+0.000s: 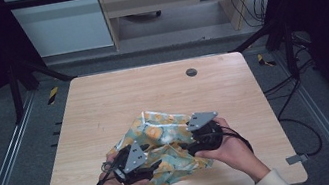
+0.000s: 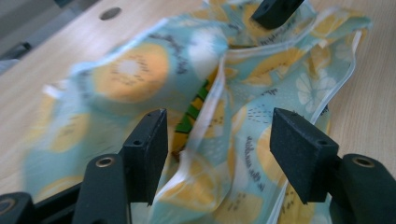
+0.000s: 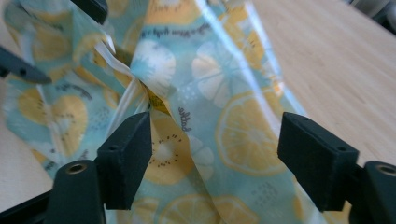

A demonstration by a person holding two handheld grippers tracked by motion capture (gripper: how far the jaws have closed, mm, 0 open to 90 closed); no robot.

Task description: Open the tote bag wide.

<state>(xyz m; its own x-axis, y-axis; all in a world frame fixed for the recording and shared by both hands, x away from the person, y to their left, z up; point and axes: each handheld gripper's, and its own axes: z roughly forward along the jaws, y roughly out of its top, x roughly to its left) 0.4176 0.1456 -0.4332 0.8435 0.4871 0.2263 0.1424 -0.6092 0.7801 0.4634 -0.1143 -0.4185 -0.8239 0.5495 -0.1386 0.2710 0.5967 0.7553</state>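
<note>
the fruit-print cloth [image 1: 161,146] lay bunched on the table [image 1: 103,102] near the person; the left tool [image 2: 218,140] and right tool [image 3: 215,149] stood wide open astride its folds, gripping nothing, seemingly poised to pinch.

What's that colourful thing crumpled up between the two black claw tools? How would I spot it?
Start at the wooden table and look to its near edge, where the person's two hands meet. Lying there in a crumpled heap, between the left gripper and right gripper, is a cloth. It is teal, printed with yellow-orange citrus slices and edged in white.
</note>
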